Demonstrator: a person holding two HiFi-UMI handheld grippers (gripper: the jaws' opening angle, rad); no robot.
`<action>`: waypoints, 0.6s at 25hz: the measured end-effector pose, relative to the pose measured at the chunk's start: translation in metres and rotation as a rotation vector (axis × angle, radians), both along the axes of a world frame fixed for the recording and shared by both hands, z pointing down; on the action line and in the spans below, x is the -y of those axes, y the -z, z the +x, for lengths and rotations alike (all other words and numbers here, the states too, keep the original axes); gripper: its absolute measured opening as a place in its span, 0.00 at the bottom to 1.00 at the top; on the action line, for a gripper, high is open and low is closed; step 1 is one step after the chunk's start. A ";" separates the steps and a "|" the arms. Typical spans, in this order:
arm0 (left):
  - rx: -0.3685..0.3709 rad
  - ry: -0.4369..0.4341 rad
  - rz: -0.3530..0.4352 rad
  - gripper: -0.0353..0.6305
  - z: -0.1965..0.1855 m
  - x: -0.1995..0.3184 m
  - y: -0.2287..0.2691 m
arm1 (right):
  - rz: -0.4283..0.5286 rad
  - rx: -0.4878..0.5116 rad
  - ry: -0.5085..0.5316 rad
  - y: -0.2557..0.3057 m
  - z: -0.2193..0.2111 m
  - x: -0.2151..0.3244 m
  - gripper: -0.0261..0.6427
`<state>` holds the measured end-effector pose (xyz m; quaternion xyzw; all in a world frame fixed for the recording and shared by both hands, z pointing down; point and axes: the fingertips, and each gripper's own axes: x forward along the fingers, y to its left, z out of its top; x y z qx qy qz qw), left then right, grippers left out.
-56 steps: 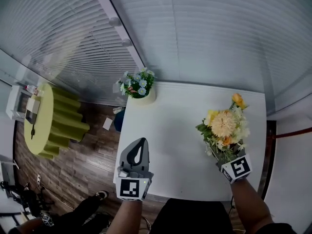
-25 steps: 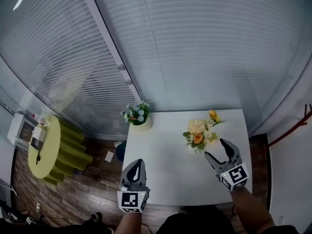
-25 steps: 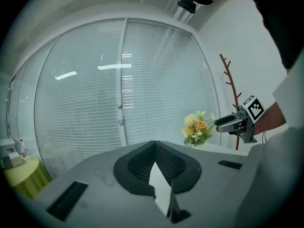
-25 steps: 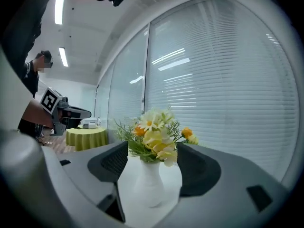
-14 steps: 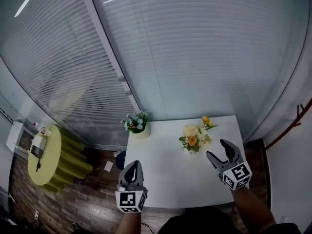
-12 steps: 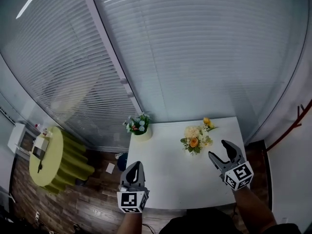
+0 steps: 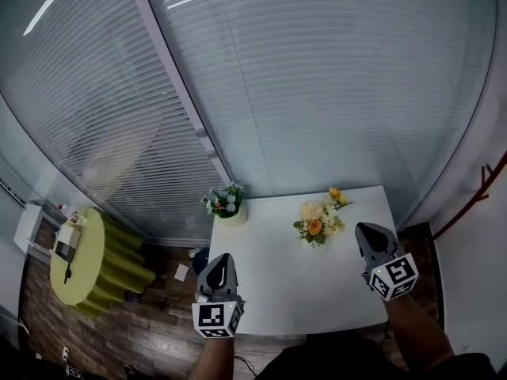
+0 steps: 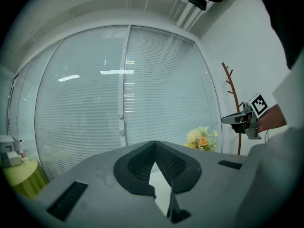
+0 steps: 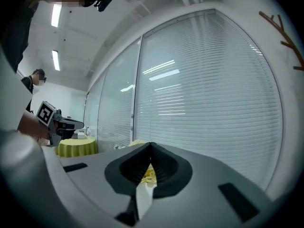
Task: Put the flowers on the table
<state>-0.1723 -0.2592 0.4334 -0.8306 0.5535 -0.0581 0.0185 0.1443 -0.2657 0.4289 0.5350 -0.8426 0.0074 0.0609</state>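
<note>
A bouquet of yellow and orange flowers (image 7: 317, 220) lies on the white table (image 7: 277, 287) near its far right side; in the left gripper view the bouquet (image 8: 202, 139) shows at the right. My right gripper (image 7: 363, 230) hovers just right of the bouquet, clear of it, its jaws closing tip to tip with nothing between them. In its own view the right gripper (image 9: 151, 146) shows a sliver of yellow flowers (image 9: 148, 173) beyond the tips. My left gripper (image 7: 221, 258) is shut and empty over the table's near left edge, its tips (image 8: 153, 144) met.
A small pot of blue and white flowers (image 7: 228, 204) stands at the table's far left corner. A round table with a yellow-green cloth (image 7: 75, 248) sits on the wooden floor at the left. Blinds cover the window behind. A red coat stand (image 7: 475, 200) rises at the right.
The right gripper let go of the bouquet, which now lies on the table, drew back to the right, and its wide jaws have come together. The left gripper stayed shut.
</note>
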 end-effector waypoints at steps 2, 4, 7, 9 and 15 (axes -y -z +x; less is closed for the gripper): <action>0.001 0.002 -0.001 0.05 -0.002 0.002 -0.001 | 0.011 -0.008 -0.008 0.001 0.000 0.000 0.07; 0.001 0.004 -0.002 0.05 -0.004 0.004 -0.003 | 0.020 -0.009 -0.016 0.002 0.000 0.002 0.07; 0.006 0.006 0.003 0.05 -0.005 0.008 -0.003 | 0.026 -0.010 -0.022 0.002 0.000 0.007 0.07; 0.009 0.008 0.010 0.05 -0.005 0.007 0.000 | 0.029 -0.009 -0.023 0.004 0.001 0.007 0.07; 0.011 0.020 0.020 0.05 -0.009 0.003 0.012 | 0.041 -0.011 -0.013 0.016 -0.001 0.005 0.07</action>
